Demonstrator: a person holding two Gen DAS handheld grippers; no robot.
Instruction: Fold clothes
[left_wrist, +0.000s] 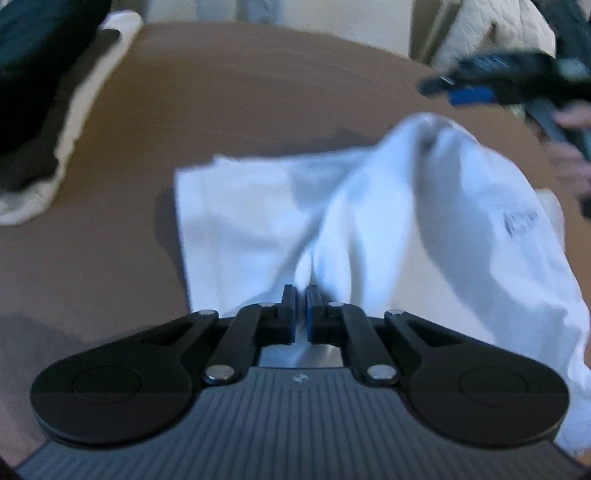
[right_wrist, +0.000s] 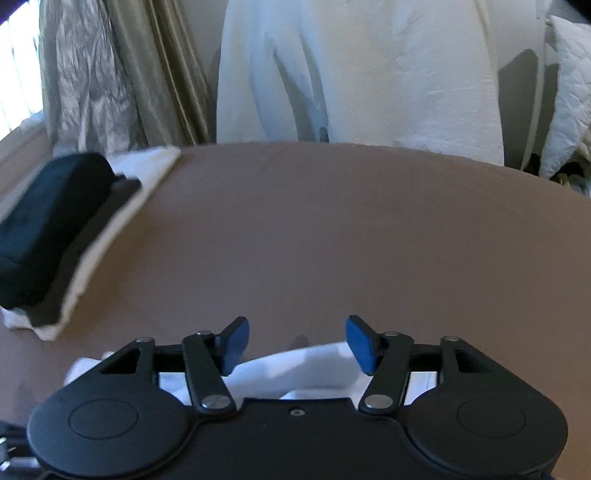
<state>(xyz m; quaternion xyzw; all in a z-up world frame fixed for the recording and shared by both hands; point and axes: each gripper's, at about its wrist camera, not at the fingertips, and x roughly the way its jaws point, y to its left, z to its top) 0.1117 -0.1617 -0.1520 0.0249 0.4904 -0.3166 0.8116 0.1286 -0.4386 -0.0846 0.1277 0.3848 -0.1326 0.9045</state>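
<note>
A white garment with a small dark print lies on the brown surface in the left wrist view, its right part lifted into a peak. My left gripper is shut on a fold of this cloth at its near edge. The right gripper shows blurred at the upper right, above the garment and apart from it. In the right wrist view my right gripper stands open with nothing between its blue pads. A strip of the white garment shows just below it.
A stack of folded clothes, dark on top of white, sits at the left edge of the brown surface. White fabric hangs behind the far edge, with curtains to its left. A hand is at the right.
</note>
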